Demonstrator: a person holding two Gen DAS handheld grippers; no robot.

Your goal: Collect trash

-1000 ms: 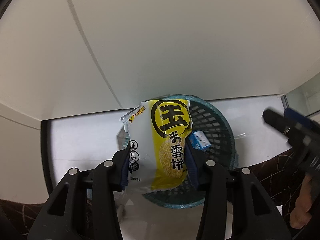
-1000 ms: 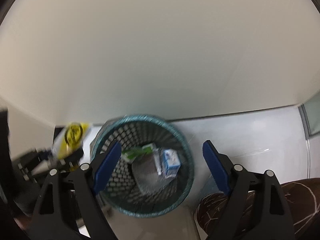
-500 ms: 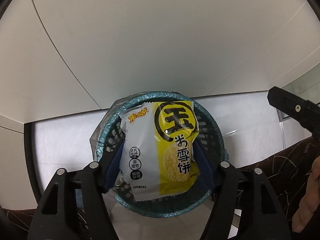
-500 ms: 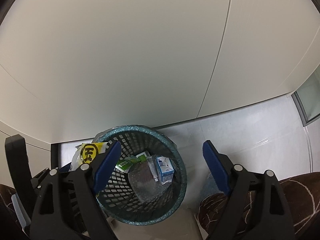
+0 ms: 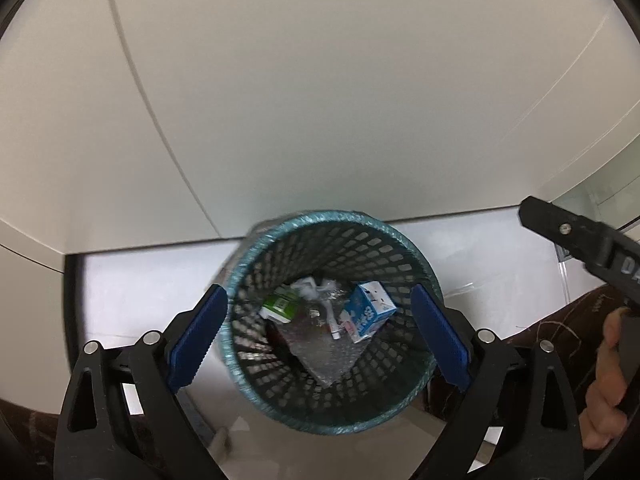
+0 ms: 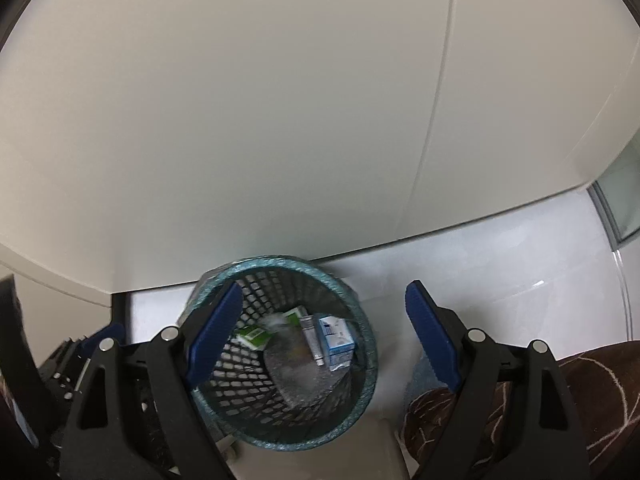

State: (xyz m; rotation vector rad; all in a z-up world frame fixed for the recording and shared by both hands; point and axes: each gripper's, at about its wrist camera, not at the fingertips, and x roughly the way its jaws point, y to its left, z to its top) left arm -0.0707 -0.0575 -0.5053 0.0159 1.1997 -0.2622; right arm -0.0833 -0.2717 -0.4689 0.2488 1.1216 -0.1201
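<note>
The teal mesh wastebasket (image 5: 332, 412) sits on the pale floor (image 5: 480, 264) against the cream wall (image 5: 320, 80), and the left gripper (image 5: 319, 332) hovers right above its mouth with jaws spread wide and nothing between them. The right gripper (image 6: 323, 338) hangs over the basket's right rim, its 2 blue pads also wide apart and empty. Down inside lie a blue-and-white carton (image 5: 370, 312), a green-and-white carton (image 5: 280, 305) and a crumpled clear wrapper (image 5: 326, 354).

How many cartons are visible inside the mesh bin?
2: a green carton on the left and a blue carton on the right of the bin floor. Others may hide under the wrap.
</note>
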